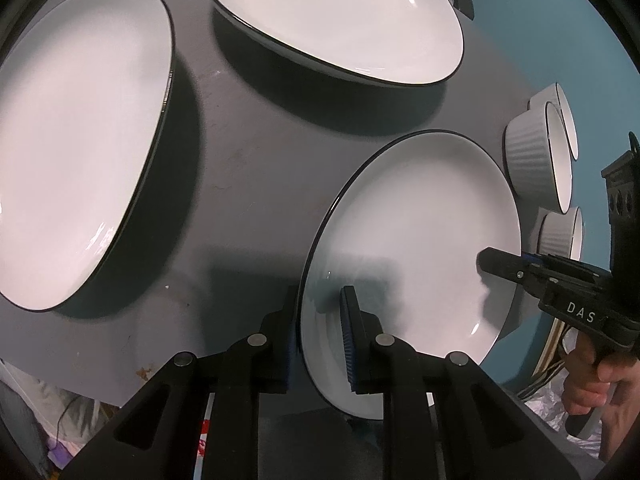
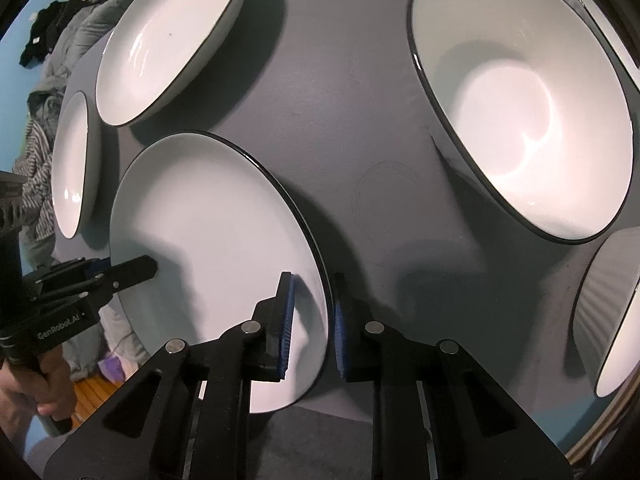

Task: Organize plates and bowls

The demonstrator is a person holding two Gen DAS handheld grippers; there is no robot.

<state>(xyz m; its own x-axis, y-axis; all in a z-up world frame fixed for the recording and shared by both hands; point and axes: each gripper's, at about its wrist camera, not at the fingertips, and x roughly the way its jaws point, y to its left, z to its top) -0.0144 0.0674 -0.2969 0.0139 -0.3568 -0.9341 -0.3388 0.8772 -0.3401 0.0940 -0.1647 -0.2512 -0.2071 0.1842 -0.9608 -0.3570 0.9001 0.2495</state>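
We hold one white plate with a dark rim between both tools. The left gripper straddles the plate's near-left rim: one blue-padded finger lies on the plate's upper face, the other sits outside and below the rim. The jaws stand a little apart about the edge; we cannot tell from the pictures whether the pads press on it. The right gripper straddles the opposite rim of the same plate in like manner, one pad over the white face and one outside the rim; again we cannot tell whether it clamps. In the left view the right gripper reaches in over the plate's far-right edge, with the hand on its grip.

Beyond the left jaws, on the dark grey table, lies a large shallow plate to the left and another ahead. To the right of the jaws, past the held plate, stand ribbed white ramekins.

Beyond the right jaws, a deep bowl sits ahead and to the right. A ribbed bowl stands at the near right. Ahead to the left lies a shallow plate.
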